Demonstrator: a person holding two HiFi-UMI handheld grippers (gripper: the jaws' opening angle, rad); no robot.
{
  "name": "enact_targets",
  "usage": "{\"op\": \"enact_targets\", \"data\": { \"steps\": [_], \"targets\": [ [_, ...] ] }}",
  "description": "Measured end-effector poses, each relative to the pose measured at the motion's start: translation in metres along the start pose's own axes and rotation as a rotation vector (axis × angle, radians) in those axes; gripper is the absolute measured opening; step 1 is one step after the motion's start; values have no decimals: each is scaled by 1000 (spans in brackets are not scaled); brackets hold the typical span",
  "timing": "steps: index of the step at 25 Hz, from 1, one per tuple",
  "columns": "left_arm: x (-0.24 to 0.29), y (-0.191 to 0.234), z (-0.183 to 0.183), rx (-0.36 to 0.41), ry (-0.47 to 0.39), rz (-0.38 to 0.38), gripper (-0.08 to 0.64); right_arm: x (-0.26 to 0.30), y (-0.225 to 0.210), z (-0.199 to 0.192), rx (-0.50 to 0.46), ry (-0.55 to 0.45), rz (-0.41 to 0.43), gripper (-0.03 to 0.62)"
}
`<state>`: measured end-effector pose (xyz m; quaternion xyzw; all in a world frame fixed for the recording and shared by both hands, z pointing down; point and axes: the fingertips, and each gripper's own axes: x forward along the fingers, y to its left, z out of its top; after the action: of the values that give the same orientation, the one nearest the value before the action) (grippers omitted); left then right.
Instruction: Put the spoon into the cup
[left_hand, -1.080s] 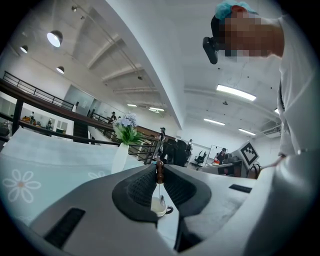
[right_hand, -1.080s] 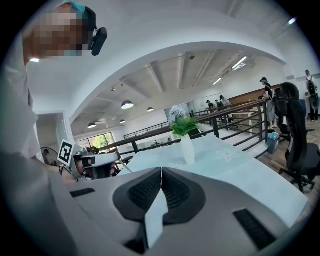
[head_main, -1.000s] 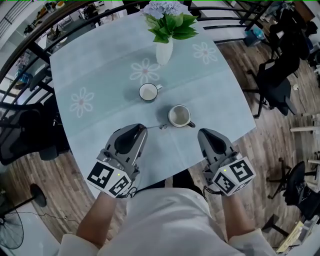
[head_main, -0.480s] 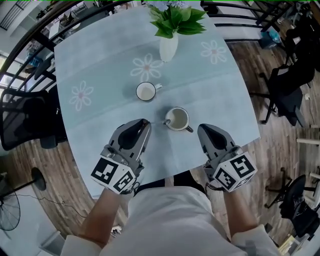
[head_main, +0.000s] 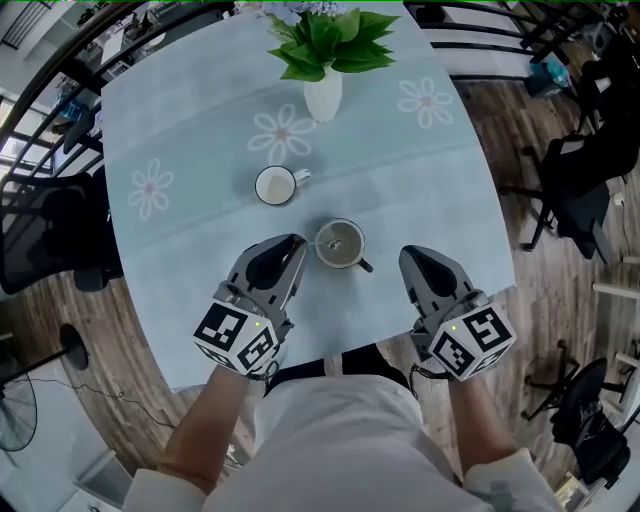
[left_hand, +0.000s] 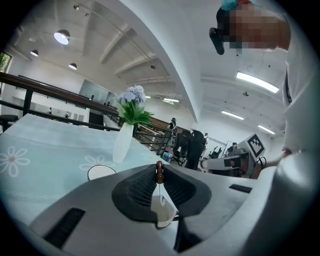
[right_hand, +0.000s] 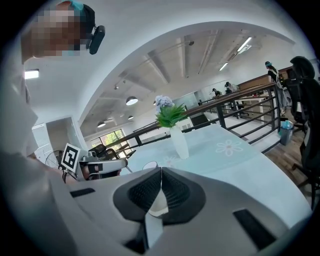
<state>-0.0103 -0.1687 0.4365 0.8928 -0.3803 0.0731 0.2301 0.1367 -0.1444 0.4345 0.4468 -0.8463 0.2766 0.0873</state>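
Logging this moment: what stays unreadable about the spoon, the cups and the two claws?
- Lower end of the spoon: the left claw covers it in the left gripper view; in the head view too small to tell whether it touches the bottom of the cup.
- Contents of the far cup: too small, head view.
- The white shape under the shut right claw: its own body hides most, right gripper view.

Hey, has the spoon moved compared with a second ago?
Yes. The spoon, pinched by the left gripper, was left of the nearer cup a second ago; now its bowl end sits inside that cup's rim.
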Motion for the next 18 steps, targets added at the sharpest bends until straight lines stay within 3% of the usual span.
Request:
{"op": "enact_targets", "data": {
  "steps": [18],
  "targets": [
    [38, 18, -60, -71, 64, 14, 57, 10, -25, -40, 44, 59, 2, 21]
  ]
}}
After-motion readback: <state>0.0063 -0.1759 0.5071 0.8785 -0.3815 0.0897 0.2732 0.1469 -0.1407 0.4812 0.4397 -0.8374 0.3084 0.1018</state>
